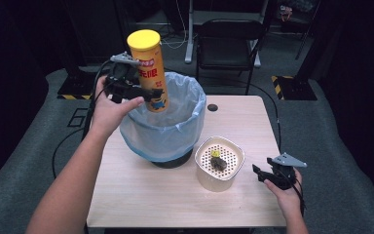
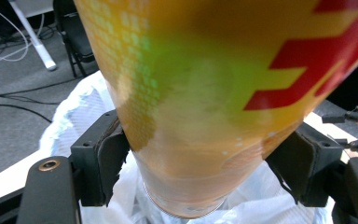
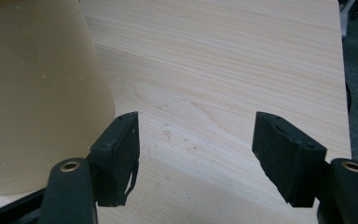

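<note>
1. Can [image 1: 148, 68], yellow-lidded, hangs upright over the left rim of the bin [image 1: 185, 131], clamped low on its body by the left gripper [image 1: 148, 93].
2. Near edge: a pale wooden table [image 1: 141, 195], with grey floor around it.
3. Near right, the right gripper [image 1: 259, 173] rests low by the table's right edge, jaws apart around nothing, just right of the cream cup [image 1: 219, 165].
4. Mid-table stands the bag-lined bin; the left forearm reaches up from the near left.
5. Far back, a black chair [image 1: 229, 39] stands in the dark room.
</note>
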Action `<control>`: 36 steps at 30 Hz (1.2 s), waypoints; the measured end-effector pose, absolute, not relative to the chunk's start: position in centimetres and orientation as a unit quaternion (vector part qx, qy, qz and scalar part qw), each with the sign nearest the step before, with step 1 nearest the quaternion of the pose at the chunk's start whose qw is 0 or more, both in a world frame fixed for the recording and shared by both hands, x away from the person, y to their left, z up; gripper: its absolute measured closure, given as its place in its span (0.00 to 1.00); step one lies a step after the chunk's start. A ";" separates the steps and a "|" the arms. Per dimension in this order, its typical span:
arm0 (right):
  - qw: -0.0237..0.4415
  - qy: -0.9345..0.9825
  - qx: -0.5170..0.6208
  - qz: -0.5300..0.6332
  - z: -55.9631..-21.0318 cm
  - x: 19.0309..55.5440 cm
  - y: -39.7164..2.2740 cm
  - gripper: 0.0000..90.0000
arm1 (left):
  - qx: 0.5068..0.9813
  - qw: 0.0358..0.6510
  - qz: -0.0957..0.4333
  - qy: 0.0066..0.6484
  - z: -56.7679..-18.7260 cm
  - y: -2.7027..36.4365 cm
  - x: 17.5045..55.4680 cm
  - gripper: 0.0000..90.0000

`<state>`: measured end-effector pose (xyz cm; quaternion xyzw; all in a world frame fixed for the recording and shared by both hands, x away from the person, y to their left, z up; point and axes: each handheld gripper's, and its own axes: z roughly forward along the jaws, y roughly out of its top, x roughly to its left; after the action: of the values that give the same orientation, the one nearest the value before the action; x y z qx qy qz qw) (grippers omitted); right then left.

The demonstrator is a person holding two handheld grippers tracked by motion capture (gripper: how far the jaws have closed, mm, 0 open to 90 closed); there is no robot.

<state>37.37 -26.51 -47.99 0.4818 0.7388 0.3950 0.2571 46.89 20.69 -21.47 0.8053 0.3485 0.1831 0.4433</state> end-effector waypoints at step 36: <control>0.256 0.743 0.480 0.389 -48.5 37.4 -26.8 0.35 | 0.810 0.407 0.177 0.382 -23.3 23.1 47.2 0.19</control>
<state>37.35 -26.76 -48.52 0.4803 0.7434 0.3888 0.2559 47.21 23.09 -23.26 0.8102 0.3824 0.1775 0.4073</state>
